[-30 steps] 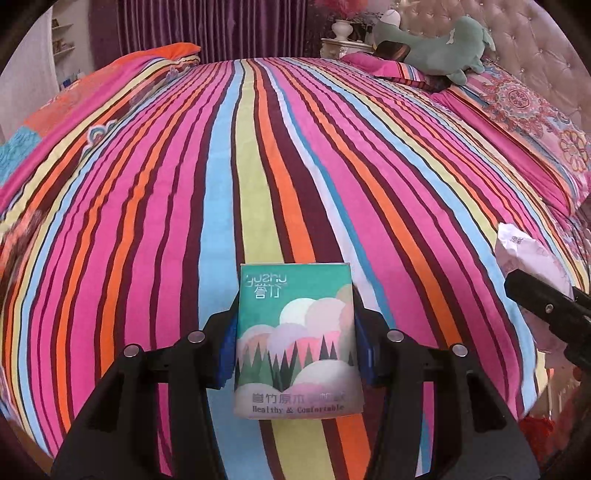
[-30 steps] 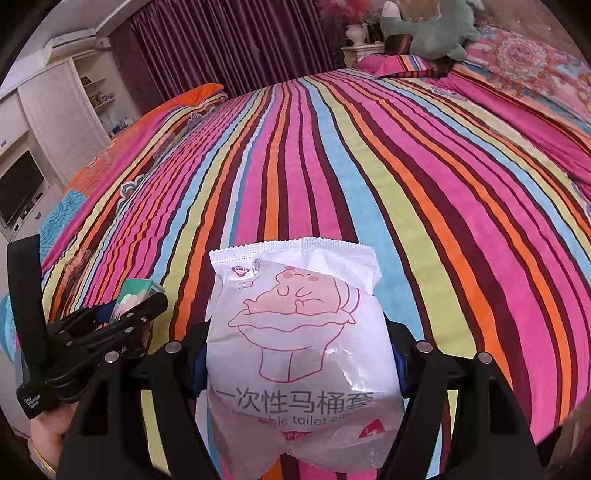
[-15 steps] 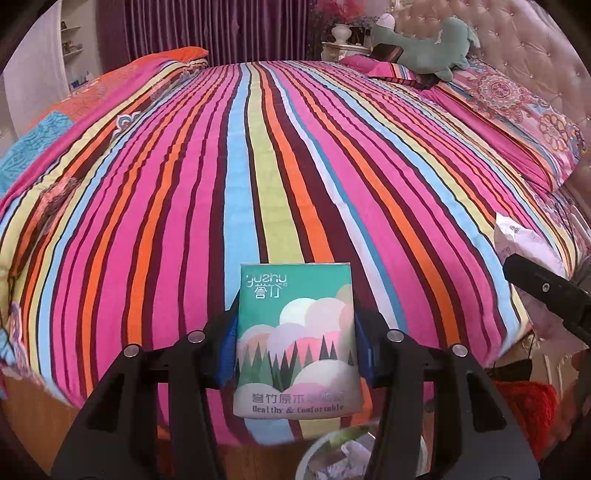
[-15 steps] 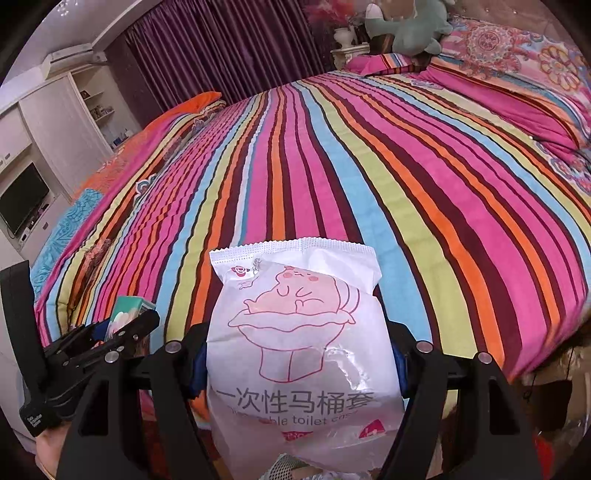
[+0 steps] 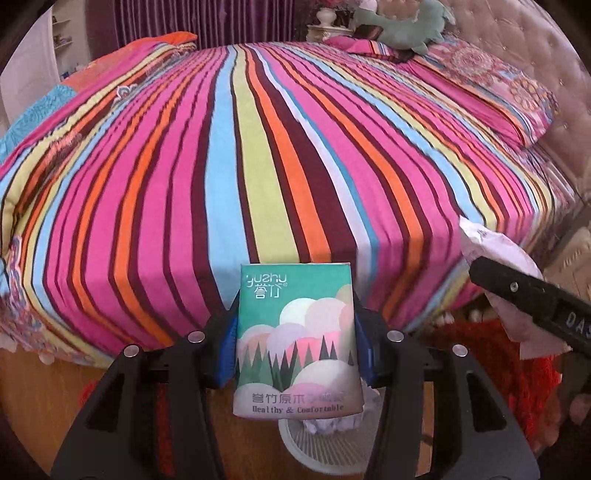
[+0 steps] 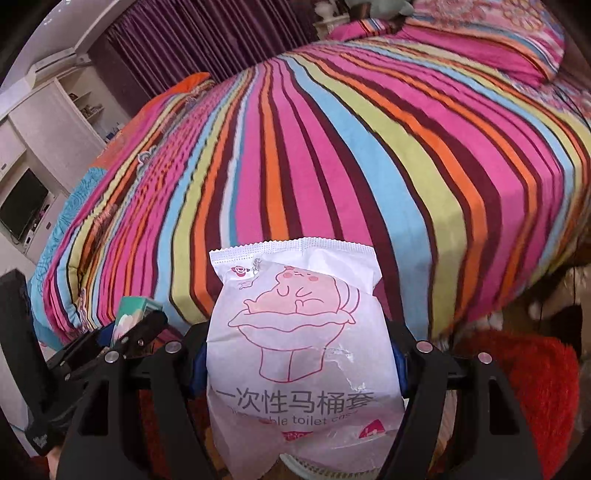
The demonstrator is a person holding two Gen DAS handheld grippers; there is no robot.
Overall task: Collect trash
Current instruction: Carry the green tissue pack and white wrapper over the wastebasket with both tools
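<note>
Stripes of pink, orange, blue and lime run the length of the bed (image 5: 258,147), and both tools hang just off its near edge, past where the cover drops to the floor.

The left tool (image 5: 295,354) is clamped on a green tissue pack (image 5: 297,343) printed with trees and pale clouds; the blue pads press its two sides and the pack stands upright between the fingers. Right beneath it sits a white bin (image 5: 325,450) with a slatted wall and crumpled white paper inside, only part of its rim showing under the pack.

The right tool (image 6: 295,369) is clamped on a white wrapper (image 6: 299,350) with a pink cartoon figure on a toilet and a line of Chinese lettering. Its serrated top edge points toward the bed, and its lower end sags below the fingers. A sliver of the bin's rim (image 6: 325,472) peeks out under it.

The two tools are side by side, near each other: from the left one, the wrapper (image 5: 495,258) and one black finger of the right tool show at the right edge. A red shaggy rug (image 6: 517,387) lies on the floor to the right, and a green plush toy (image 5: 410,26) rests at the head of the bed.
</note>
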